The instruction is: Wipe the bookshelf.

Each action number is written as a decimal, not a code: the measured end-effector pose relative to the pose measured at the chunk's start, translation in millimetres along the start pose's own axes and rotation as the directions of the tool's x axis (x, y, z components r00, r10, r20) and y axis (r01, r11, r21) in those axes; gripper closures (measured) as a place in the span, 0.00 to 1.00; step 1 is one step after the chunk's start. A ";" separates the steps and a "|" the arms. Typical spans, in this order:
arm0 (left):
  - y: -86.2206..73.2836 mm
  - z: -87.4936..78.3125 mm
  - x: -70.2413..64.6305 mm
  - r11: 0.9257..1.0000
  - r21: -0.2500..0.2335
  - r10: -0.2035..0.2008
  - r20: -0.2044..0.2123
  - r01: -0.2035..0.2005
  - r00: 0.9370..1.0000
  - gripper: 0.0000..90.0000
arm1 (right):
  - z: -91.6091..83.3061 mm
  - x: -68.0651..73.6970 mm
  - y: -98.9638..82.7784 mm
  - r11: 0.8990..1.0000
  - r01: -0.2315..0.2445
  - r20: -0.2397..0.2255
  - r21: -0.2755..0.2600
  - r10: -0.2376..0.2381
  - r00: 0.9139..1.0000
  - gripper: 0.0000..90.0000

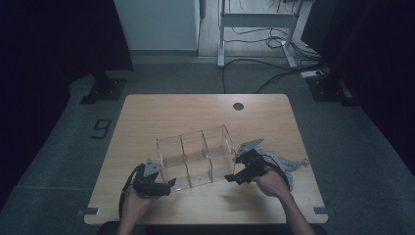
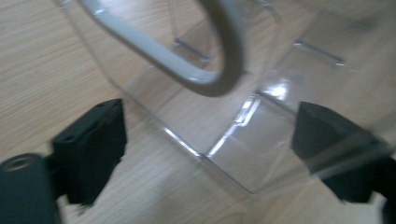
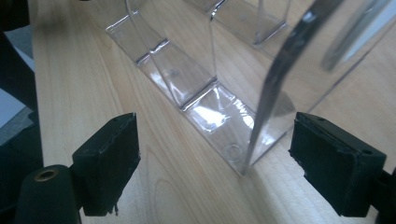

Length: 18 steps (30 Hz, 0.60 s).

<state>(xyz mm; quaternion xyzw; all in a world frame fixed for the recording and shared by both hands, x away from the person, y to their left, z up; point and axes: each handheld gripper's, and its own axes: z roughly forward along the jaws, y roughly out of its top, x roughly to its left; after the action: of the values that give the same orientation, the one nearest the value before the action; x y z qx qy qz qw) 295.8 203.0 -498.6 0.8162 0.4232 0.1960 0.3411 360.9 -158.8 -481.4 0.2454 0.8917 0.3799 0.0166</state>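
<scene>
Clear, glossy plastic organizer [image 1: 195,156] with smooth walls and bright glints along the edges and base – wood grain visible straight through. Pale wood tabletop [image 1: 205,112], matt, finely streaked. Matt black jaw pads [image 3: 109,158] of the right gripper [image 3: 210,163], slightly rough at the edges; same dull black on the left gripper [image 2: 205,154]. Smooth grey satin handle [image 2: 187,70] – seemingly coated metal or plastic.

Left tool [image 1: 164,185], right tool [image 1: 234,169]: black bodies showing grey three-cornered plates on top, trailing black cables (forearms showing bare).
</scene>
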 end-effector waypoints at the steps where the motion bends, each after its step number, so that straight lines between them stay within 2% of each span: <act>1: 0.7 1.1 1.0 1.000 0.001 -0.012 -0.006 0.012 1.000 0.17 | -2.6 -0.4 0.7 1.000 -0.002 0.015 -0.003 0.002 1.000 0.17; 3: 1.4 2.1 1.2 1.000 0.007 -0.003 -0.011 0.003 1.000 0.21 | -9.6 -2.5 1.5 1.000 -0.005 0.046 -0.016 0.006 0.999 0.16; 5: 1.6 2.7 -0.1 1.000 0.020 0.008 -0.038 -0.007 0.999 0.25 | -18.0 -6.2 1.1 0.999 -0.018 0.088 -0.031 0.021 0.996 0.16; 8: 1.3 2.7 2.2 1.000 0.026 -0.004 -0.025 0.005 1.000 0.34 | -30.2 -13.7 -2.7 0.998 -0.056 0.147 -0.041 0.061 0.987 0.16; 10: 1.3 2.7 3.9 1.000 0.026 -0.007 -0.028 0.008 1.000 0.39 | -36.8 -19.6 -7.1 0.996 -0.080 0.187 -0.035 0.086 0.979 0.17; 13: 1.5 3.2 8.0 1.000 0.023 -0.017 -0.030 0.018 0.999 0.45 | -45.1 -27.8 -15.1 0.993 -0.114 0.254 -0.024 0.116 0.960 0.17; 15: 1.4 3.5 11.1 0.999 0.018 -0.027 -0.036 0.027 0.999 0.49 | -50.1 -33.2 -20.7 0.989 -0.148 0.282 -0.018 0.147 0.948 0.16; 18: 1.8 3.6 14.2 1.000 0.014 -0.022 -0.047 0.023 0.999 0.57 | -55.5 -40.6 -29.2 0.985 -0.174 0.322 -0.014 0.169 0.932 0.16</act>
<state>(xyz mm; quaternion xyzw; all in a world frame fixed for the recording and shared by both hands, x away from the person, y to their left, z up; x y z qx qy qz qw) 307.0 212.6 -499.3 0.8090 0.4417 0.2080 0.3273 372.2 -231.5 -468.4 0.3812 0.8550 0.3280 0.1267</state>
